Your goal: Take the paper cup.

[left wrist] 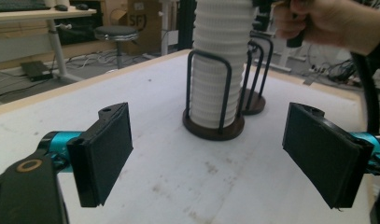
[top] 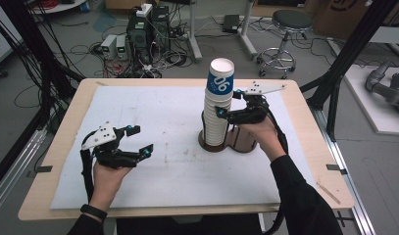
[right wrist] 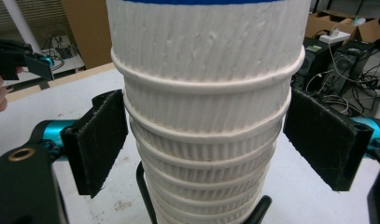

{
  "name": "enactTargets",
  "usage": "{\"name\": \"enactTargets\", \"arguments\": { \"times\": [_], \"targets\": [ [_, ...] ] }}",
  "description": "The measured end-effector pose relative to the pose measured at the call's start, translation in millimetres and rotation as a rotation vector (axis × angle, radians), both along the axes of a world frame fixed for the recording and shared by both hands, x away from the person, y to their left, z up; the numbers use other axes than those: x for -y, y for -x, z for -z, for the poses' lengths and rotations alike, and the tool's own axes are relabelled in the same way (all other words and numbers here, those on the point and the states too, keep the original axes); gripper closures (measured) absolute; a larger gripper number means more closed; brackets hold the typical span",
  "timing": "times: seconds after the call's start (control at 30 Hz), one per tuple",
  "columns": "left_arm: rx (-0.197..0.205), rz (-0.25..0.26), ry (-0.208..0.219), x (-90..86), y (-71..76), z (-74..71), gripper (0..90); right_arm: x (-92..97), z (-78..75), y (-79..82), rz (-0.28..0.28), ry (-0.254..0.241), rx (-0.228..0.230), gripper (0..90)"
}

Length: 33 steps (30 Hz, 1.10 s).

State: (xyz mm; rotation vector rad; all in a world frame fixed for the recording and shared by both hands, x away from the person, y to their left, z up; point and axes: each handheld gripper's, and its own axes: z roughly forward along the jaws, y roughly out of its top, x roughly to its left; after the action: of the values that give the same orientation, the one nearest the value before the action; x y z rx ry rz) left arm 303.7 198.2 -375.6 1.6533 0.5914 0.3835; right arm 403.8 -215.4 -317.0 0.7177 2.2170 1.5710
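A tall stack of white ribbed paper cups (top: 217, 110), the top one with a blue band, stands in a black wire holder on a brown base (top: 242, 145) at the table's middle right. My right gripper (top: 221, 111) reaches the stack from the right at mid height. In the right gripper view its jaws (right wrist: 206, 140) stand on either side of the stack (right wrist: 206, 93), pads close to the rims without pressing. My left gripper (top: 140, 140) hovers over the white mat at the left, open and holding nothing. From the left gripper view (left wrist: 215, 154) the stack (left wrist: 215, 60) stands ahead.
A second, empty wire holder (left wrist: 255, 100) stands right behind the filled one. The white mat (top: 153, 107) covers the wooden table. On the floor beyond the table lie computers and cables (top: 143, 34) and a stool (top: 287, 24). Black frame posts flank both sides.
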Motion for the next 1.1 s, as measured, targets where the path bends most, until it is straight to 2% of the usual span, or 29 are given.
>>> {"name": "enactTargets", "arguments": {
  "times": [0.27,0.37,0.47,0.5,0.77,0.9,1.1],
  "targets": [
    [0.002,0.060,0.044,14.1,-10.7,-21.2,15.8,1.0,-1.0,1.5,0.008,0.008,0.007,14.8],
    [0.006,0.072,0.033,20.9,-15.9,-31.4,15.8,1.1,-0.5,1.3,0.011,0.002,0.010,15.0],
    [-0.009,0.091,0.047,32.3,-25.3,-46.5,15.8,1.4,0.1,0.7,0.015,-0.005,0.012,15.1],
    [-0.009,0.091,0.047,32.3,-25.3,-46.5,15.8,1.4,0.1,0.7,0.015,-0.005,0.012,15.1],
    [0.003,0.118,0.058,58.9,-46.7,-81.8,15.7,0.4,0.1,2.7,0.015,0.002,0.021,15.1],
    [0.010,0.132,0.060,75.9,-58.3,-99.0,15.8,0.2,-0.1,3.7,0.016,0.006,0.022,15.2],
    [0.036,0.160,0.019,107.9,-75.7,-123.4,15.7,1.1,0.5,4.4,0.016,0.002,0.027,15.2]
  ]
}}
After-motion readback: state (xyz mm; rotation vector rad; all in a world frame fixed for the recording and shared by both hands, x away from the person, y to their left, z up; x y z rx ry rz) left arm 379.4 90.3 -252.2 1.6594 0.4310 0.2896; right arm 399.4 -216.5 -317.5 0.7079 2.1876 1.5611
